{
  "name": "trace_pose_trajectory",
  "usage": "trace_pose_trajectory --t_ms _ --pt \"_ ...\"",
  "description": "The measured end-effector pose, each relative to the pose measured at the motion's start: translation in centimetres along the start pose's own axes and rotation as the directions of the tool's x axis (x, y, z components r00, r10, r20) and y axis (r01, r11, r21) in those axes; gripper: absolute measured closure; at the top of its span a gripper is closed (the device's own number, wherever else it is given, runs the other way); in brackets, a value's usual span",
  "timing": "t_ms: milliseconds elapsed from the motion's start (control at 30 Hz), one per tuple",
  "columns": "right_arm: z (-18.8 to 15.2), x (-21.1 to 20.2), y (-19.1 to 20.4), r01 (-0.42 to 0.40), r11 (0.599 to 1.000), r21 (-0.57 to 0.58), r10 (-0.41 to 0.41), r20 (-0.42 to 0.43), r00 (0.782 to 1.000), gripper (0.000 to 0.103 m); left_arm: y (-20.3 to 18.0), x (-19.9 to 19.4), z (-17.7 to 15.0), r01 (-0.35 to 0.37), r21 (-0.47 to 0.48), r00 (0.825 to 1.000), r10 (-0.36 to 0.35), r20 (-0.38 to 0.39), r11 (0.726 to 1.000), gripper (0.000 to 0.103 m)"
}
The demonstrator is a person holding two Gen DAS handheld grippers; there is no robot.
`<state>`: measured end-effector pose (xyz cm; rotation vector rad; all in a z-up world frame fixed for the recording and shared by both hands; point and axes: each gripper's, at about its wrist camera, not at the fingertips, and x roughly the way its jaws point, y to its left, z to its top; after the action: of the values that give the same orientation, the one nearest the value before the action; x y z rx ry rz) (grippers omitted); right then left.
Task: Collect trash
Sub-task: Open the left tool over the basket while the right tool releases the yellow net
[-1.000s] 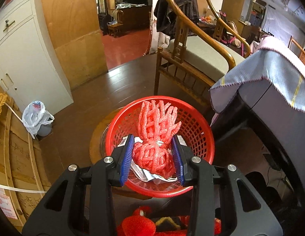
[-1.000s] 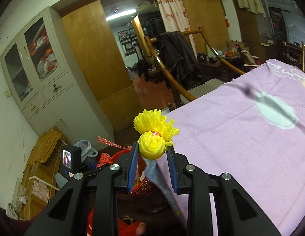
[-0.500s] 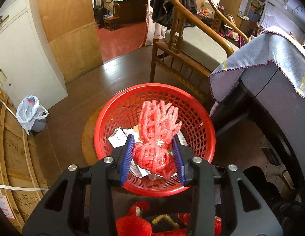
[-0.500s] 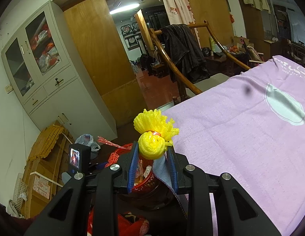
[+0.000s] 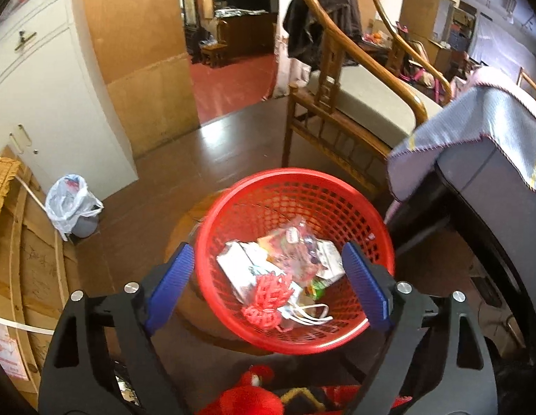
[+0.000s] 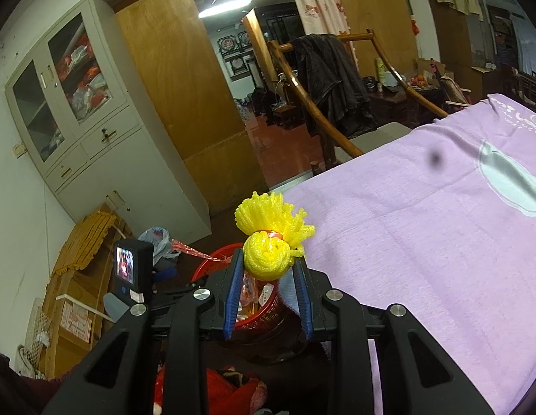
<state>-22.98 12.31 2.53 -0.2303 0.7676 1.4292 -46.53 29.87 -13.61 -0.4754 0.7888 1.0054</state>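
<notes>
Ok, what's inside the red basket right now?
In the red basket: a red foam net on top of white cartons, a shiny printed wrapper and a green scrap. Whatever lies beneath that pile, and the basket's floor, is covered.

We count one red basket (image 5: 351, 193), one red foam net (image 5: 269, 297) inside it among several wrappers, one yellow foam net (image 6: 268, 238), one bagged bin (image 5: 72, 204) left of the basket.

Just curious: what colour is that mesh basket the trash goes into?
Red: the basket shows best in the left wrist view.
</notes>
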Motion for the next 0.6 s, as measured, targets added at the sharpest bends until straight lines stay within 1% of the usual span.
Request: trace_pose_trajectory --t_ms 300,367,600 --pt "0.0 3.0 3.2 -0.061 0.995 -0.081 0.054 -0.079 0.995 0.075 2.2 -0.3 0.4 -0.062 -0.03 0.998 0.063 0.025 0.998 0.016" --pt "0.0 4.0 4.2 -0.078 0.992 -0.098 0.068 -0.101 0.993 0.075 2.8 -0.3 0.3 -0.067 -0.04 0.997 0.068 0.024 0.997 0.016" --pt "-0.3 7.7 6.6 -0.116 0.983 -0.141 0.09 -0.179 0.98 0.074 4.8 0.0 0.3 -0.115 -0.066 0.993 0.117 0.025 0.991 0.016"
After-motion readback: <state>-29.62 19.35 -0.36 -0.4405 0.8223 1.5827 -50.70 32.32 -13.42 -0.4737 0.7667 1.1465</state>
